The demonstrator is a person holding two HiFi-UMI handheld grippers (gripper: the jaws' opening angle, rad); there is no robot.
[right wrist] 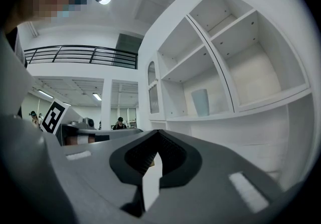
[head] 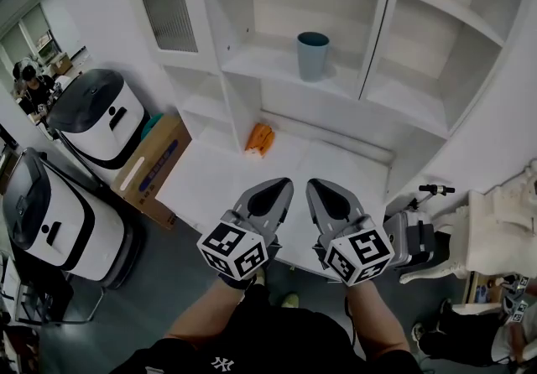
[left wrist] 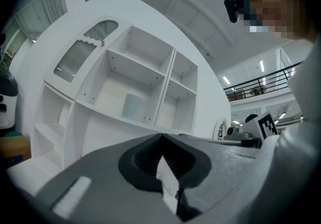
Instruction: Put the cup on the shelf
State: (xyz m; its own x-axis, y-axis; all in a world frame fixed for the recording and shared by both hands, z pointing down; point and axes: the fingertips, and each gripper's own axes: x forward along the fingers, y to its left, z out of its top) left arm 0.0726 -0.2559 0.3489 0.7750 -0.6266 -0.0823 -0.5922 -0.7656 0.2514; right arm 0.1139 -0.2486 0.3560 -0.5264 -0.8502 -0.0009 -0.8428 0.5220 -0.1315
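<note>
A teal-blue cup [head: 312, 55] stands upright on the middle shelf [head: 260, 69] of the white cabinet, alone in its compartment. It shows as a pale cup [left wrist: 131, 106] in the left gripper view and as a pale cup [right wrist: 200, 102] in the right gripper view. My left gripper [head: 277, 188] and right gripper [head: 319, 188] hover side by side over the counter's front edge, well short of the cup. Both are shut with nothing held: the left gripper [left wrist: 161, 137] has its jaws meeting at the tips, and so does the right gripper [right wrist: 159, 135].
An orange object [head: 259, 139] lies on the white counter [head: 210, 184] at the back. A glass-fronted cabinet door [head: 168, 3] stands open at upper left. On the floor at left are a cardboard box [head: 151, 164] and two white-and-black machines [head: 96, 116].
</note>
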